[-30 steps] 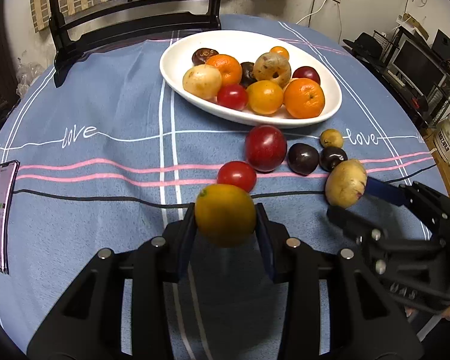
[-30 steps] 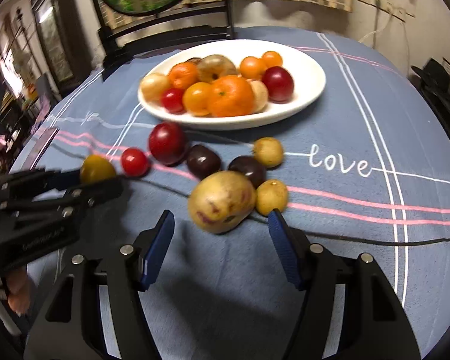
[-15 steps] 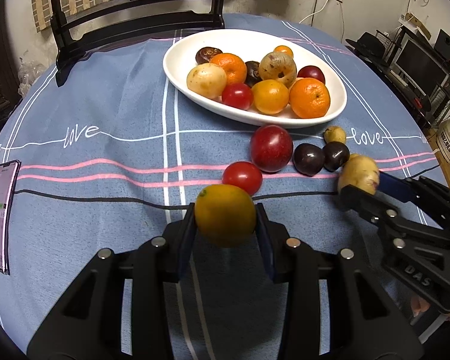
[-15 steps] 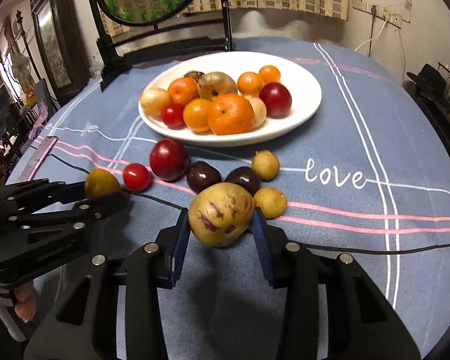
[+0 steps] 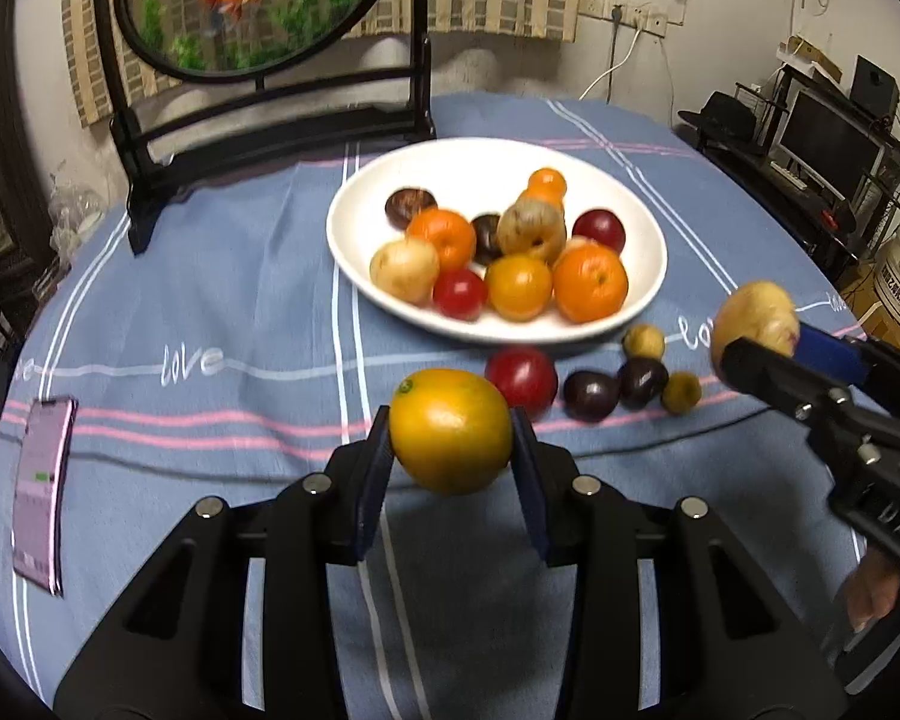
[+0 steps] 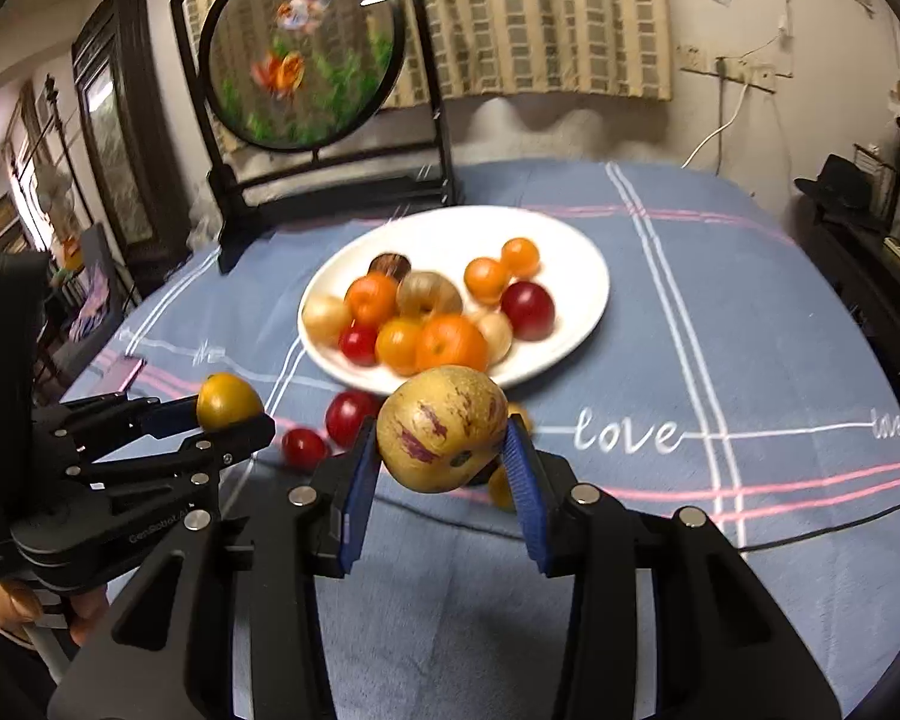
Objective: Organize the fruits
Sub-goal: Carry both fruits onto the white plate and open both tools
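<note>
Both fruits now lifted off bench: our left gripper (image 5: 451,450) fingers clench orange (image 5: 450,429), right gripper (image 6: 444,468) fingers clench yellow fruit (image 6: 442,427); plate (image 5: 354,252) next.

Now lifted clear of the blue tablecloth (image 5: 222,276), both: left gripper (image 5: 450,450) with yellow-orange fruit (image 5: 450,429) raised, right gripper (image 6: 444,462), open a second ago, clamped on speckled fruit (image 6: 441,429) and carried up toward white plate (image 6: 576,276).
</note>
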A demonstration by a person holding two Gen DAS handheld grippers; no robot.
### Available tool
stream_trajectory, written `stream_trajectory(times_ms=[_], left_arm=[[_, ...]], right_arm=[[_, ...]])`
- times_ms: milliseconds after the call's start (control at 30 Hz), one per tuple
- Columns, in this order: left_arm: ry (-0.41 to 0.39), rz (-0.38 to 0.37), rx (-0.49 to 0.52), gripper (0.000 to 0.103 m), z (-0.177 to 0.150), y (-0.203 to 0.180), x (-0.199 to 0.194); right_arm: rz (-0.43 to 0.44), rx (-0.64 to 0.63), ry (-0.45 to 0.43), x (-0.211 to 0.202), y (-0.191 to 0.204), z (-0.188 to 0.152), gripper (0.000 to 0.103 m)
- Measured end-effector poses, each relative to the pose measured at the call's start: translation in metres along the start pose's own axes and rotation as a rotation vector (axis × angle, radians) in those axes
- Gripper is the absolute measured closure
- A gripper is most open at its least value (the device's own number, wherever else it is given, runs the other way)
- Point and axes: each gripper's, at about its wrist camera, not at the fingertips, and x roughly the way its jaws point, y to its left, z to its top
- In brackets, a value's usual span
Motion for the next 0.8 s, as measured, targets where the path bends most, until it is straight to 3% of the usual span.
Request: stream_trajectory(times_ms=[167, 367, 567, 700, 800], left_arm=[[0.013, 0.008, -0.022, 0.064, 0.017, 0.009, 0.013], [0.014, 0.011, -0.029, 0.064, 0.044, 0.011, 0.026], [0.019, 0.078, -0.009, 0.064, 0.073, 0.007, 0.043], [0.036, 0.083, -0.010, 0.064, 0.084, 0.011, 0.054], [0.039, 0.112, 0.018, 0.064, 0.093, 0.006, 0.065]], right_arm=[[-0.041, 0.005, -0.019, 0.001, -0.004, 0.015, 0.061], [-0.063, -0.077, -0.021, 0.025, 0.011, 0.042, 0.061], [-0.047, -0.067, -0.031, 0.049, 0.017, 0.052, 0.061], [-0.028, -0.039, -0.029, 0.063, 0.010, 0.058, 0.061], [-0.075, -0.043, -0.046, 0.073, 0.006, 0.059, 0.061]])
